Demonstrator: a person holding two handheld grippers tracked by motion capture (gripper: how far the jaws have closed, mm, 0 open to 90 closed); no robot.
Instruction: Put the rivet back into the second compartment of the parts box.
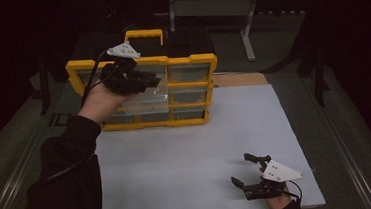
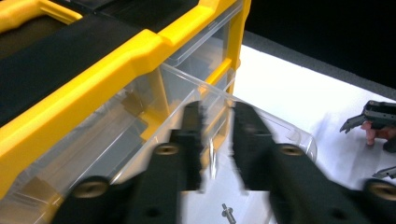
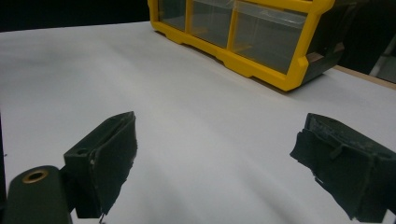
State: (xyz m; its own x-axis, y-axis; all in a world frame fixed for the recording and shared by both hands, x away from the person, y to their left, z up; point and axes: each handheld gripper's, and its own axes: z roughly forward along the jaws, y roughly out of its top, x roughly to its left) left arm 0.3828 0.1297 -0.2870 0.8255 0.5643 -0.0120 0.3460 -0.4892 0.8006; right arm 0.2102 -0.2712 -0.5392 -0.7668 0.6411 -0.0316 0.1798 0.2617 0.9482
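A dark lab or workshop: yellow parts organizer [image 1: 190,60] (clear drawers) on a white table [image 1: 187,154].

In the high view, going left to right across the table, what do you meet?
Left gripper at the pulled-out clear drawer → right side of the yellow organiser → right gripper resting on the white tabletop.

Left tongs [image 1: 152,80] raised, jaws slightly apart, right tongs [image 1: 244,169] low, wide open
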